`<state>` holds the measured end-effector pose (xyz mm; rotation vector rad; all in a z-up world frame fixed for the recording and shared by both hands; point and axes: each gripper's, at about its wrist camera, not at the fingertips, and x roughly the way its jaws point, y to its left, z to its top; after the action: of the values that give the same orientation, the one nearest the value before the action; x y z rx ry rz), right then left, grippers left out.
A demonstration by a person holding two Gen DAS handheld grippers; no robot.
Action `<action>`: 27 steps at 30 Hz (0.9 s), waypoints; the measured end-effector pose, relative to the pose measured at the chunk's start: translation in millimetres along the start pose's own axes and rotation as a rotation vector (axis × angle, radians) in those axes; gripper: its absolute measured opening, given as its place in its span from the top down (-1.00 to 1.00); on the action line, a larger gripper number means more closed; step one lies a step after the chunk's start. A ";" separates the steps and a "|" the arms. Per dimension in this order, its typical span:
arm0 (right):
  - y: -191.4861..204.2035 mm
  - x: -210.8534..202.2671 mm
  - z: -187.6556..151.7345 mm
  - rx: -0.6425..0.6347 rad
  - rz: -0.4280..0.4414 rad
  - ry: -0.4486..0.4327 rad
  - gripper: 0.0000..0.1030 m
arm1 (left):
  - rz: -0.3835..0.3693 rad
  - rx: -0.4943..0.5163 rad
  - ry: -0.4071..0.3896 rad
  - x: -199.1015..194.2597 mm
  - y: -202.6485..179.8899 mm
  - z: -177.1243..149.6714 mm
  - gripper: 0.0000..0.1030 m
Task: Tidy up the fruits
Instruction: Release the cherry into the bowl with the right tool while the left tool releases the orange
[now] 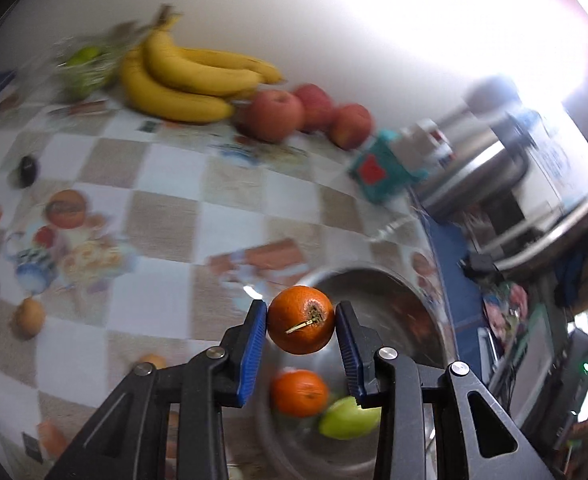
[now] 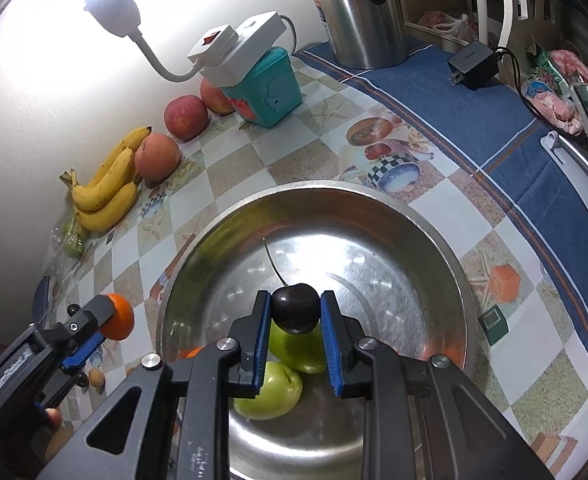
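My left gripper (image 1: 301, 320) is shut on a small orange (image 1: 301, 319) and holds it above the steel bowl's (image 1: 406, 292) near rim. Inside the bowl lie another orange (image 1: 299, 393) and a green apple (image 1: 348, 418). My right gripper (image 2: 296, 310) is shut on a dark cherry (image 2: 296, 308) with a long stem, held over the bowl (image 2: 374, 216). Two green apples (image 2: 270, 394) lie under it. The left gripper with its orange (image 2: 120, 317) shows at the bowl's left side.
Bananas (image 1: 182, 80), three red apples (image 1: 278, 114) and bagged green fruit (image 1: 84, 66) line the wall. A teal box (image 2: 268, 88), a kettle (image 2: 360, 12), a lamp (image 2: 114, 0) and a charger (image 2: 474, 62) stand behind the bowl. Dark cherries (image 1: 28, 170) and small brown fruits (image 1: 30, 316) lie on the checkered cloth.
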<state>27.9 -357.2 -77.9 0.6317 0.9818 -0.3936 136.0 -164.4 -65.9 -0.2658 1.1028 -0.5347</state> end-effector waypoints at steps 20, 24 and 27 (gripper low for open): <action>-28.4 39.1 12.6 0.001 -0.048 0.029 0.49 | 0.073 0.144 0.123 69.4 -42.8 -15.1 0.26; -28.4 37.9 13.0 -0.003 -0.050 0.028 0.49 | 0.081 0.138 0.128 69.9 -41.0 -14.6 0.26; -27.4 37.0 13.2 -0.009 -0.045 0.030 0.49 | 0.083 0.138 0.129 69.9 -41.5 -14.3 0.26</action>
<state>39.4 -387.5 -113.0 0.6095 1.0279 -0.4205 135.6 -235.9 -107.1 -0.0660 1.1911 -0.5573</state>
